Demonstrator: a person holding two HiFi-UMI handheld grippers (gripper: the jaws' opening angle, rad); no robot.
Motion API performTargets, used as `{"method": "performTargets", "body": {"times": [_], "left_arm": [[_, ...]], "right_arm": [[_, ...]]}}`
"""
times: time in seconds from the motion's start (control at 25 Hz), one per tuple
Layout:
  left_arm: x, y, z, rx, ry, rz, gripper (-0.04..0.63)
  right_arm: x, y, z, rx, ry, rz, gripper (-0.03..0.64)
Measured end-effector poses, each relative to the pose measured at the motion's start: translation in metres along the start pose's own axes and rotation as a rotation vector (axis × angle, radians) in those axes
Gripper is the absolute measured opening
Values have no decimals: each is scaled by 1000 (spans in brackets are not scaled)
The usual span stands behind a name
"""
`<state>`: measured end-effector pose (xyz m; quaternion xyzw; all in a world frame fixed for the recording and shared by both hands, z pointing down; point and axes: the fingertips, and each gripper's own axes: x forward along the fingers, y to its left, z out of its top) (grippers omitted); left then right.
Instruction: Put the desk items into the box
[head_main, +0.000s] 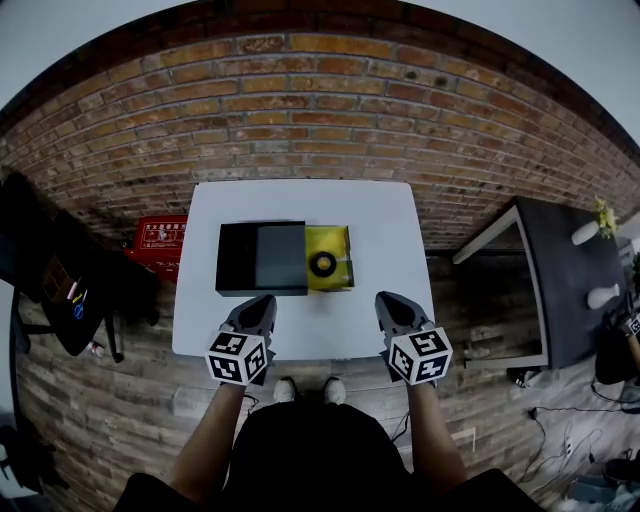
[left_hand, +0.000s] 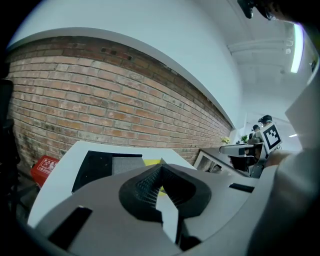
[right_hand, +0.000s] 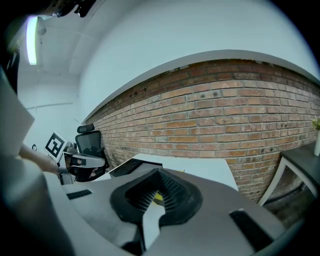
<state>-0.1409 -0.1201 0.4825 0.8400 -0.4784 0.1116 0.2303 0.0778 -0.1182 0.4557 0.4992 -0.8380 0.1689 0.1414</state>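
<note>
On the white table (head_main: 380, 215) lies a yellow box (head_main: 338, 258) with a black ring-shaped item (head_main: 322, 264) inside it. A black lid (head_main: 255, 258) covers the box's left part. Both grippers hover at the table's near edge, short of the box. My left gripper (head_main: 262, 302) is shut and empty, just in front of the lid. My right gripper (head_main: 385, 298) is shut and empty, to the right of the box. In the left gripper view the shut tips (left_hand: 159, 167) point at the lid (left_hand: 95, 167) and yellow box (left_hand: 152, 162). The right gripper view shows shut tips (right_hand: 159, 172) before the table (right_hand: 210, 167).
A red crate (head_main: 160, 240) stands on the floor left of the table. A dark side table (head_main: 575, 290) with white vases is at the right, a black chair (head_main: 50, 270) at the left. A brick wall runs behind the table.
</note>
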Motion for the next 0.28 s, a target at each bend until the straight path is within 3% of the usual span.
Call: {"method": "performTargets", "body": {"times": [0.28], "left_arm": [[5,2,8,7,-8,-10,12]], "right_arm": [[5,-2,6,-7,-2,1,21]]}}
